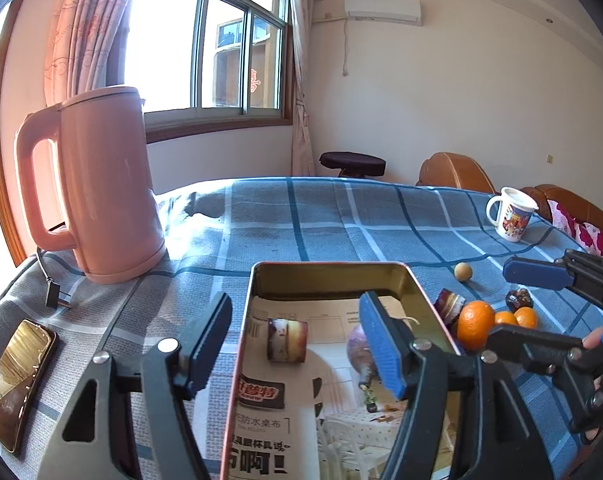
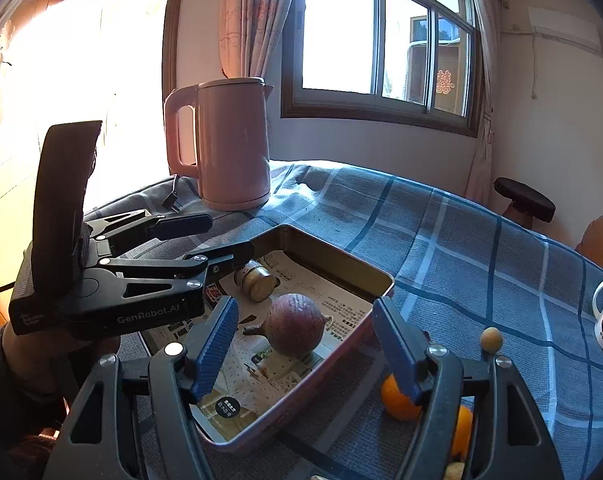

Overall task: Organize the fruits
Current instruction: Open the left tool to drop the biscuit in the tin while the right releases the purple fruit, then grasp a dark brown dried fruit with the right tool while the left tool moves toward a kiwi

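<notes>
Right wrist view: my right gripper (image 2: 305, 344) gapes half-open, empty, above the gold rectangular tin tray (image 2: 375, 322). Round orange tangerines (image 2: 397, 398) lie just right of it, nearer this hand; my left gripper (image 2: 225, 236) is open too.

Glossy gold-toned metal tin (image 1: 333, 276) between the fingers, printed paper lining (image 1: 269, 392) inside it, matt woven checked cloth (image 1: 341, 220) beyond, smooth matt pink plastic kettle (image 1: 109, 184), ribbed blue finger pads (image 2: 217, 344)

Bright daylight floods a sliding window (image 1: 217, 40) with pink curtains (image 1: 89, 28); white walls (image 1: 441, 92), an air conditioner (image 1: 382, 9), a dark stool (image 1: 352, 162), brown sofa (image 1: 453, 170).
</notes>
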`<state>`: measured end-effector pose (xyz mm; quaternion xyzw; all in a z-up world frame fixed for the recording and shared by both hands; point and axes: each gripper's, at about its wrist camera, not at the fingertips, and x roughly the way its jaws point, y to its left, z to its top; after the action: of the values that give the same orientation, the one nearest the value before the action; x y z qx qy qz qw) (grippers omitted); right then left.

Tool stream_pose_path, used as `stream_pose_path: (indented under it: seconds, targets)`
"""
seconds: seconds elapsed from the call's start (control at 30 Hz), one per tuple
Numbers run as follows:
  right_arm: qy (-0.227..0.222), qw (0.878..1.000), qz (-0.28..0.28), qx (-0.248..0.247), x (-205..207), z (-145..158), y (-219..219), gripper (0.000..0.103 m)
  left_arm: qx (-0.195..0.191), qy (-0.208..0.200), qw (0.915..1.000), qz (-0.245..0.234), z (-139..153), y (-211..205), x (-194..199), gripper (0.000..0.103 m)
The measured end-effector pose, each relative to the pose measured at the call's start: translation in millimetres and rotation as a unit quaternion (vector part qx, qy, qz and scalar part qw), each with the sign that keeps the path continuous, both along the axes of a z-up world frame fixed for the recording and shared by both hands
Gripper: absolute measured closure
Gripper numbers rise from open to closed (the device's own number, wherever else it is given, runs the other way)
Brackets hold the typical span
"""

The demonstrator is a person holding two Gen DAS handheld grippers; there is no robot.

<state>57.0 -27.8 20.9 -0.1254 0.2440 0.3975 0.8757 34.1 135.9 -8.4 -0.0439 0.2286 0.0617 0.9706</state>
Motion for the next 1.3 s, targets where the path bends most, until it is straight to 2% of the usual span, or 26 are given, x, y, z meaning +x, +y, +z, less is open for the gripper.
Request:
stream_pose_path:
  seconds: [0.13,0.23,0.33,0.43,0.53,0.57,0.7,0.77,0.83,0.9,1.03,1.13,1.17,1.3]
  targets:
    - [-0.008,0.998,-0.054,0.01,-2.5,1.3,-55.0,0.032,-0.019,-0.019,0.9993,-0.025,5.3,-21.7,-7.0,0.021]
    - [-0.001,0.995,-0.098,0.015,0.0,-6.9,-98.5,0.032,-0.028,-0.019,0.9982,-0.05,5.2,-39.3,-5.2,0.019]
    - [0.032,0.991,-0.128,0.023,8.4,-22.6,-134.4,0.032,-0.027,-0.013,0.9972,-0.068,2.9,-56.8,-0.6,0.019]
    - [0.055,0.989,-0.137,0.016,13.6,-39.1,-150.8,0.032,-0.025,-0.01,0.996,-0.086,1.5,-74.4,1.4,0.019]
    - [0.081,0.989,-0.124,0.026,15.9,-49.9,-156.4,0.032,-0.023,-0.009,0.9945,-0.102,2.9,-90.2,2.0,0.016]
    - [0.086,0.989,-0.118,0.027,15.9,-52.1,-155.5,0.032,-0.022,-0.01,0.9942,-0.105,4.6,-95.0,2.1,0.013]
    - [0.088,0.991,-0.103,-0.001,15.0,-55.7,-144.3,0.041,-0.011,-0.027,0.993,-0.114,12.2,-113.4,5.8,0.004]
    - [0.089,0.991,-0.094,-0.013,14.7,-58.2,-139.7,0.047,-0.004,-0.03,0.9931,-0.114,13.2,-120.0,10.4,0.003]
    - [0.098,0.991,-0.093,-0.022,16.8,-61.4,-137.5,0.048,0.005,-0.027,0.9935,-0.11,11.7,-123.6,16.5,0.003]
    - [0.105,0.99,-0.094,-0.025,19.0,-63.8,-137.5,0.056,0.012,-0.022,0.9943,-0.103,8.2,-123.1,20.5,0.003]
    - [0.133,0.986,-0.086,-0.049,25.8,-71.4,-131.2,0.056,0.002,-0.014,0.9962,-0.086,2.5,-111.6,22.5,0.003]
    - [0.13,0.986,-0.089,-0.059,25.7,-73.2,-128.2,0.057,-0.011,-0.019,0.9958,-0.089,3.0,-106.8,17.5,0.003]
    - [0.128,0.986,-0.093,-0.059,25.0,-73.3,-129.1,0.062,-0.009,-0.02,0.9956,-0.091,3.3,-108.0,15.9,0.003]
    - [0.113,0.986,-0.121,-0.016,21.8,-66.2,-145.1,0.062,-0.009,-0.014,0.9943,-0.105,1.4,-117.9,14.3,0.003]
